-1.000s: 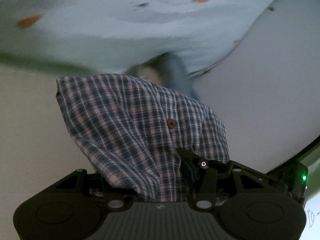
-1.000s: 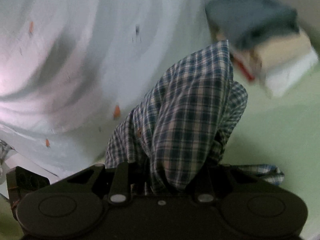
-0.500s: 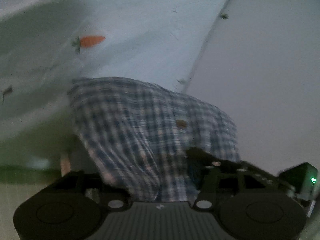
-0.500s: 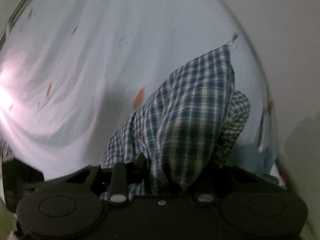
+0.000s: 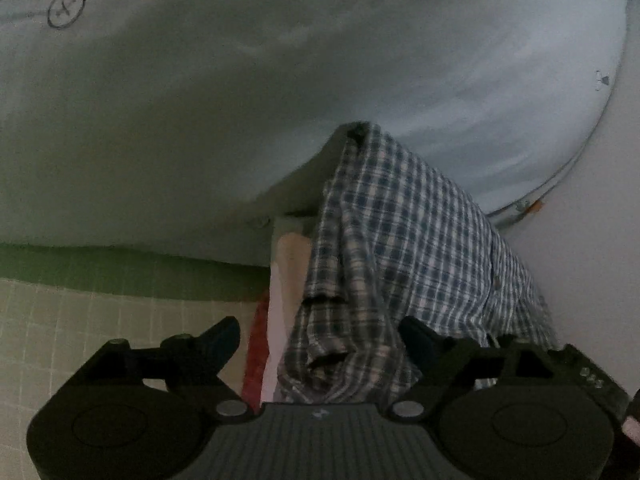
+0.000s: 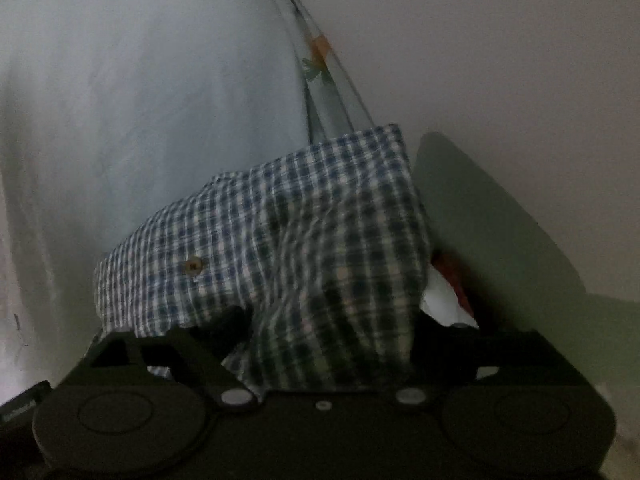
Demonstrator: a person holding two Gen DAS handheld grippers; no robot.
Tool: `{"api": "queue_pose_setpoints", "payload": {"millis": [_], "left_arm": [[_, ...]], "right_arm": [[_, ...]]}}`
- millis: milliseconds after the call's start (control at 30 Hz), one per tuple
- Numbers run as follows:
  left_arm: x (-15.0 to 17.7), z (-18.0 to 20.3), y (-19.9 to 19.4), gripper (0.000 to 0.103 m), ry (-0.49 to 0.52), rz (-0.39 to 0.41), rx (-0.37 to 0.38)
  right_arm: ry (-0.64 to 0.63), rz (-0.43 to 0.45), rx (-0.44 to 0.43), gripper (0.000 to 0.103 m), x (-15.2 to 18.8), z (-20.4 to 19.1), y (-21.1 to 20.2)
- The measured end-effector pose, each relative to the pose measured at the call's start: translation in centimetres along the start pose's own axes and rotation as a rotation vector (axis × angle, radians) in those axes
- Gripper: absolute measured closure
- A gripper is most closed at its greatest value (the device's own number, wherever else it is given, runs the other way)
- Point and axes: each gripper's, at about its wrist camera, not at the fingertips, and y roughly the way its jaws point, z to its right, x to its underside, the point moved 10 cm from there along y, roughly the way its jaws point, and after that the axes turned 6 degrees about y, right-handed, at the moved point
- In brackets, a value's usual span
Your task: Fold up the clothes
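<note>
Since a second earlier, both views had swung so that the stack of folded clothes sat right under the blue-and-white checked cotton shirt [image 5: 404, 240], and the left gripper [image 5: 320, 338], then pinched on the cloth, had let its fingers spread. In the left wrist view the shirt was bunched in a tall heap between the two dark fingers [image 5: 224, 336], which stood well apart; the cloth touched the right-hand finger and lay clear of the left-hand one. Just left of the heap showed the edges of the stack of folded clothes [image 5: 286, 280], cream, white and red layers one against another. Behind lay the pale blue bedsheet [image 5: 240, 100], printed with a small magnifying-glass drawing [image 5: 70, 2], and low at the left a green-edged tiled floor [image 5: 80, 320]. In the right wrist view the shirt [image 6: 280, 248] draped over the right gripper [image 6: 320, 336], a brown button [image 6: 193, 266] on its face. The cloth covered the gap between the fingers, so I could not tell whether that gripper was clamped or apart. A red and white bit of the stack [image 6: 444, 292] peeked out at the shirt's right side, against a plain wall [image 6: 480, 60].
</note>
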Motion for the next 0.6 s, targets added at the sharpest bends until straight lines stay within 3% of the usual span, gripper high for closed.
{"api": "queue_pose_setpoints", "payload": {"millis": [167,367,600], "left_arm": [[-0.1,1.5,-2.6,0.009,0.144,0.078,-0.029],[3.5,2.7,-8.1,0.002,0.296,0.148,-0.071],[13.3,2.8,-12.3,0.002,0.355,0.042,-0.054]], "right_arm": [[-0.214,0.135,0.075,0.000,-0.6,-0.5,-4.9],[-0.348,0.201,0.113,0.000,2.5,-2.5,-11.9],[-0.321,0.126,0.116,0.001,9.8,-0.5,-17.2]]}}
